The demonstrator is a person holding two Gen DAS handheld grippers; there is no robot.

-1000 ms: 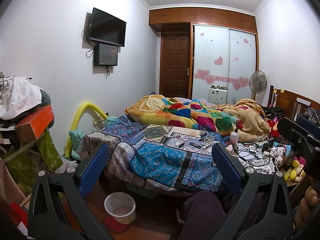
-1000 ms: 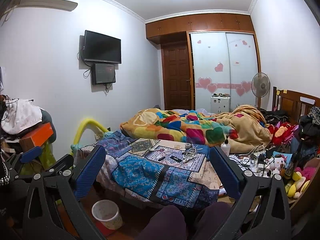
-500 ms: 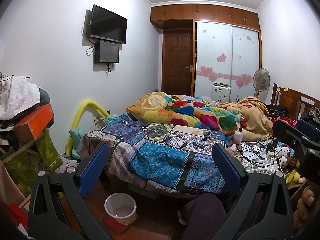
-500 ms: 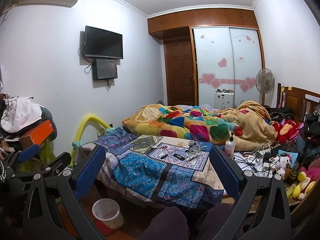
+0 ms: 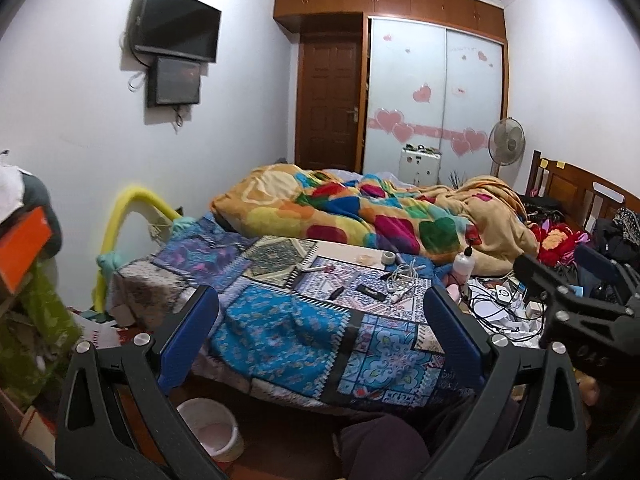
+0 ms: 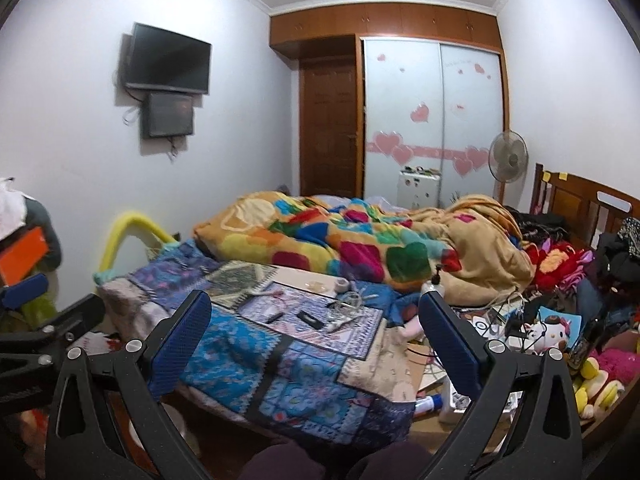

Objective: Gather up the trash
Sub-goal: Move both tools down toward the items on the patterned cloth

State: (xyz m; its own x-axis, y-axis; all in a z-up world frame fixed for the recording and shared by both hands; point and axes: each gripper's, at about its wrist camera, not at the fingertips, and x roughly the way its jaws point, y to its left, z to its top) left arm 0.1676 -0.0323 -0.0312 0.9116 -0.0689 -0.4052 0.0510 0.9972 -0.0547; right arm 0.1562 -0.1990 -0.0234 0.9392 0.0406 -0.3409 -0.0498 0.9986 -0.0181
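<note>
Left gripper (image 5: 320, 332) and right gripper (image 6: 316, 332): jaws spread wide, nothing held. Patchwork bedspread (image 5: 280, 332) spans both gaps; small litter (image 5: 400, 276) just beyond. White wastebasket (image 5: 210, 428) below left jaw of left gripper.

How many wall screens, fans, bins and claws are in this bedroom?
Wall screens: 2 (big TV, small monitor)
Standing fan: 1
Waste bin: 1
Claws: 2 (left claw, right claw), both open
Total: 6
</note>
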